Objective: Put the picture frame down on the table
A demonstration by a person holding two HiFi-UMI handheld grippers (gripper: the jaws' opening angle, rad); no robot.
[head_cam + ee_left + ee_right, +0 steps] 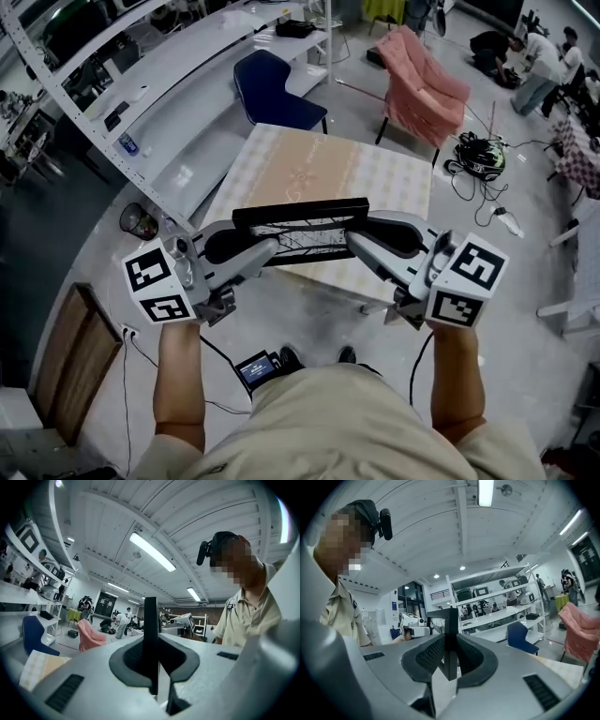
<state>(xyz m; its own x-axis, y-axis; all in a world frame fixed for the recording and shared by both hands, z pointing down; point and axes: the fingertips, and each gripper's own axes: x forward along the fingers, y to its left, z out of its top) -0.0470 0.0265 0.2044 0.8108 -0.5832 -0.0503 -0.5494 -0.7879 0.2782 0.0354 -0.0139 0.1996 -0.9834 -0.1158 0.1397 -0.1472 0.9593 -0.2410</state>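
The picture frame [300,234] hangs in the air between the two grippers, over the near edge of the worktop [319,164] as seen from the head view. It is not resting on the worktop. Its long axis runs from left to right, roughly parallel to that near edge, and its printed face of bare branches is turned up toward the person. The left gripper [265,251] is clamped on the frame's left short end and the right gripper [359,242] on its right short end. In each gripper view the dark pads press on both sides of a thin black edge of the frame, which stands up between them. Both grippers sit on the person's side of the worktop, level with each other, so neither is nearer the worktop than the other. The patterned top spreads away from the frame toward the blue chair [272,89] on the far side. The set-down spot therefore probably lies forward and down from where the frame is held, toward the middle of the worktop. The move will likely need both ends lowered together so the long axis stays level. How far above the worktop the frame hangs cannot be read from these views.
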